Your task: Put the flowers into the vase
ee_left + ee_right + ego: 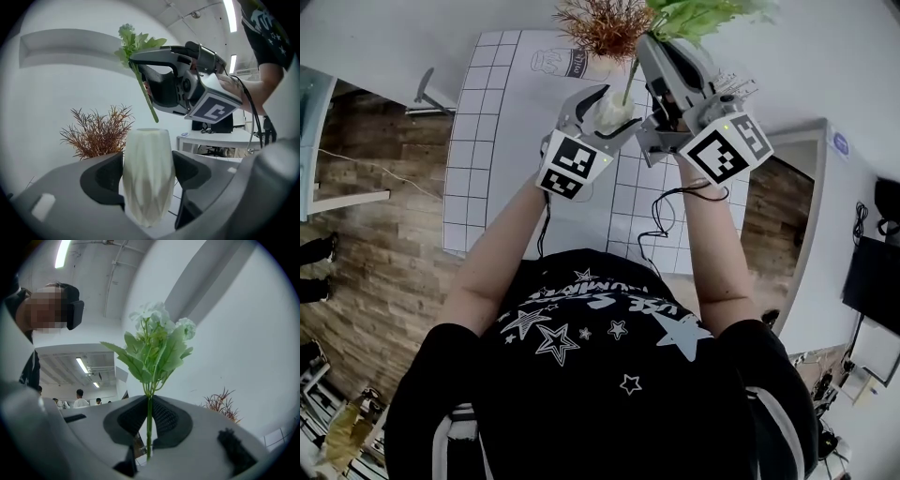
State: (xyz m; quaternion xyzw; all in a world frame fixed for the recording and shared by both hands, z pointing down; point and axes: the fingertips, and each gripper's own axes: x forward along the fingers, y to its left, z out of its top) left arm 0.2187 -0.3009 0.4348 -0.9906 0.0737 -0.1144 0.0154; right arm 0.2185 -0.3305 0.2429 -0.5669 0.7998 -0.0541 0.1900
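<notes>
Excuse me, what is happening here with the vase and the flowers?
A person works over a white gridded table with two hand-held grippers. The left hand-held gripper has its jaws against the sides of the white vase. The right hand-held gripper is clamped on the stem of a green-and-white flower sprig, whose lower end hangs just above the vase's mouth, not yet inside.

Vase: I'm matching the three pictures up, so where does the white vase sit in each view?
Head view: vase top centre.
Left gripper view: vase lower centre.
Right gripper view: not in it.
Shared landmark: rust-brown dried plant.
</notes>
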